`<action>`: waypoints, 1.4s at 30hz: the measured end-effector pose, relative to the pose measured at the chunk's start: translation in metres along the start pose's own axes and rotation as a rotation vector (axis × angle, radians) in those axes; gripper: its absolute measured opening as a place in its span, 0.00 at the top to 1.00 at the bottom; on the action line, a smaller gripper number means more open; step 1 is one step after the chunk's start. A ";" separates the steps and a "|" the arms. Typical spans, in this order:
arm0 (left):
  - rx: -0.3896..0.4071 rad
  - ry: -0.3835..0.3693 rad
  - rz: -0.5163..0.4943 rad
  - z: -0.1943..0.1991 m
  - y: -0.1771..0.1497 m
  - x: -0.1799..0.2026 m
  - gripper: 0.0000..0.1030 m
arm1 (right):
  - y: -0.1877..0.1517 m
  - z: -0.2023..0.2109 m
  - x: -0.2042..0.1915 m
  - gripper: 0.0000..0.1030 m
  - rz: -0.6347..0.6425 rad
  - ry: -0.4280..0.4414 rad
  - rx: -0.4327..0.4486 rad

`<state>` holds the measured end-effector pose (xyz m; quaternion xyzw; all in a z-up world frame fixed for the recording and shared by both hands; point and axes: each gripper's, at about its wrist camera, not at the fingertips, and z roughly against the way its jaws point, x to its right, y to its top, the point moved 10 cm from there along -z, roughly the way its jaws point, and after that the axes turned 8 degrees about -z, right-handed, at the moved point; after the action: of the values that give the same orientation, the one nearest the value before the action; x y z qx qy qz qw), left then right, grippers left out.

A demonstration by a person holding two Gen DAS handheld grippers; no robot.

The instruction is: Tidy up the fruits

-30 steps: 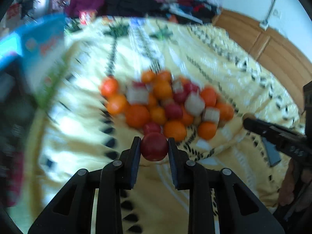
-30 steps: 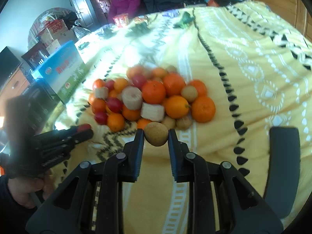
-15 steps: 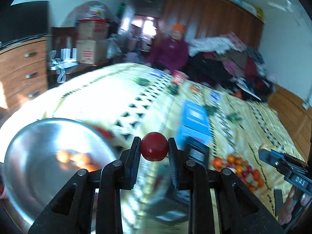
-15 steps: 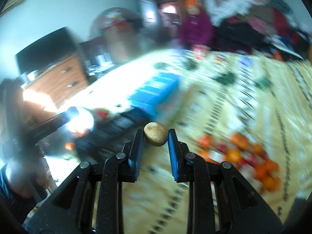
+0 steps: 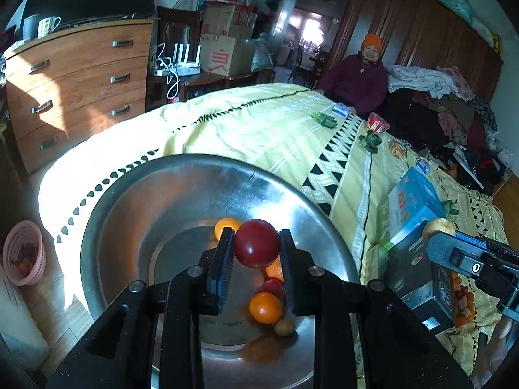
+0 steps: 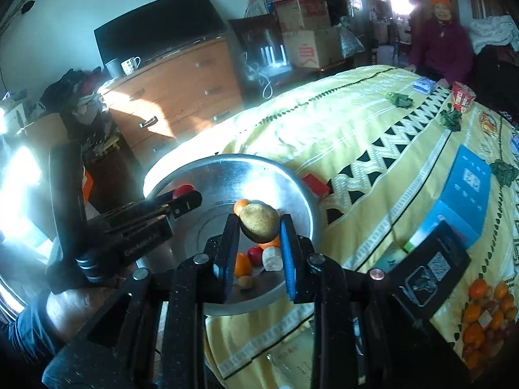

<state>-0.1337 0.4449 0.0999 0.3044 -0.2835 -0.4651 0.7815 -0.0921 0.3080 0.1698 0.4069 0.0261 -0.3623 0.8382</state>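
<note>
We find the left tongs clamped on a smooth, round red fruit above the polished steel basin. The right tongs grip a rough, brown oval fruit over the same basin, which rests on the yellow patterned bedspread. Glossy oranges lie inside.

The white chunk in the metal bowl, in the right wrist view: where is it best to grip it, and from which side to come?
Probably from above, with the fingers across the narrow middle of the white chunk. It lies low in the metal bowl, whose sloping wall blocks a level approach. A red fruit sits close on its left, so one finger must slip between the two.
</note>
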 end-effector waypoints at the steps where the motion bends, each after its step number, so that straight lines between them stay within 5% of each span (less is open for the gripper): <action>1: -0.018 0.002 0.006 -0.005 -0.005 -0.004 0.73 | -0.003 -0.006 -0.002 0.76 -0.007 0.004 -0.020; 16: -0.093 0.003 0.034 -0.025 -0.024 -0.018 0.73 | -0.020 -0.053 -0.004 0.75 -0.064 -0.003 -0.152; 20: -0.093 0.008 0.042 -0.026 -0.025 -0.021 0.53 | -0.023 -0.055 -0.002 0.74 -0.079 -0.003 -0.162; 24: -0.089 0.022 0.036 -0.024 -0.025 -0.021 0.44 | -0.018 -0.049 0.000 0.38 -0.108 0.006 -0.134; 31: -0.047 0.024 0.032 -0.008 -0.017 -0.015 0.42 | -0.012 0.009 -0.008 0.35 -0.053 -0.002 0.016; 36: 0.019 -0.009 0.009 0.023 -0.007 0.009 0.40 | -0.065 0.072 0.014 0.35 -0.038 -0.069 0.097; 42: 0.129 -0.098 -0.085 0.069 -0.008 0.083 0.31 | -0.178 0.113 0.103 0.35 -0.188 -0.246 0.000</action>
<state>-0.1549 0.3529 0.1527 0.3425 -0.3378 -0.4929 0.7250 -0.1569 0.0961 0.0921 0.3553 -0.0390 -0.4865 0.7972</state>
